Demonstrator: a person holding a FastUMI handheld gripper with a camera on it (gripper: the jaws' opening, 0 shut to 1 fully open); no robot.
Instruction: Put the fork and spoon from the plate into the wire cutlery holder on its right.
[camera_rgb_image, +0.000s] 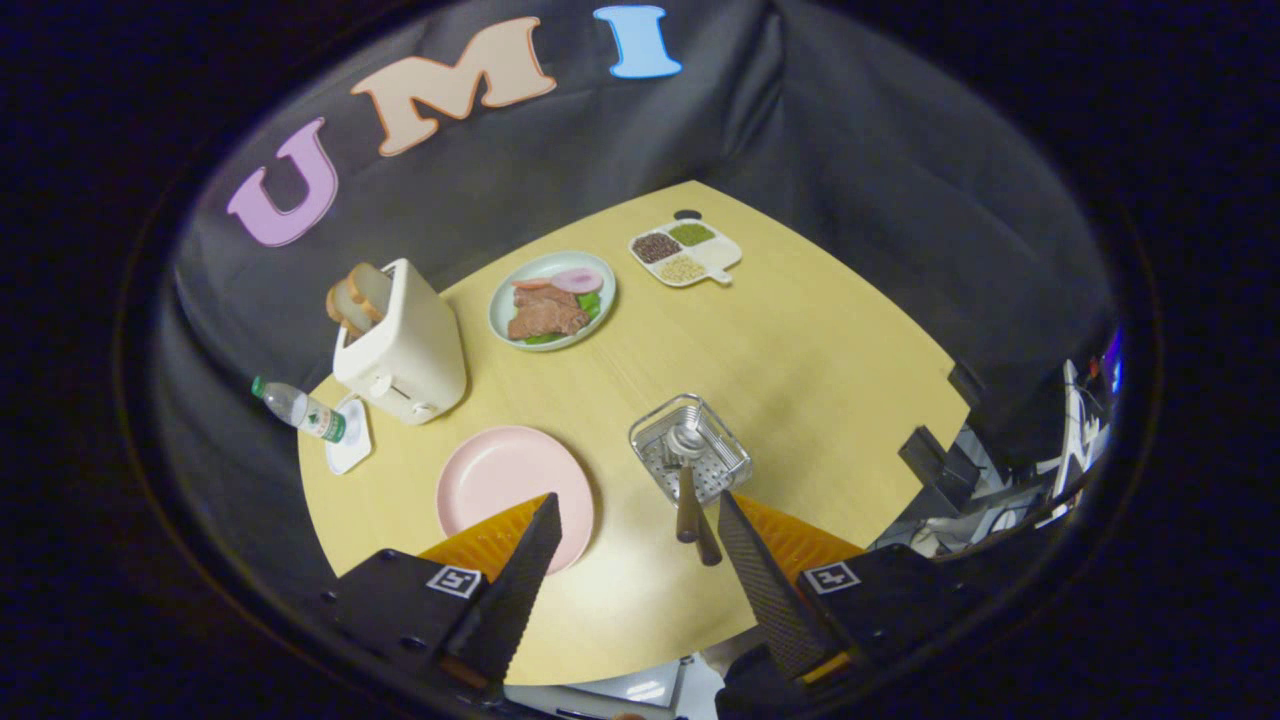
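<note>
It was a staged recording booth: black cloth (850, 150) draped behind a wooden table (800, 350), beyond the tongs, set with a toaster (405, 345) and food.

Toaster (405, 350) w/ bread, water bottle (298, 408), food plate (552, 300), grain tray (686, 255).

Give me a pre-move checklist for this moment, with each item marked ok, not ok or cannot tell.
1. Pink plate bare of cutlery: ok.
2. Two handles stand in the wire cutlery holder, leaning toward the fingers: ok.
3. One is the fork, the other the spoon: cannot tell, heads too small.
4. Gripper open, nothing between its fingers: ok.
5. Fingers apart from the handles: cannot tell, one finger looks very near them.
6. Holder upright on the table: ok.
</note>
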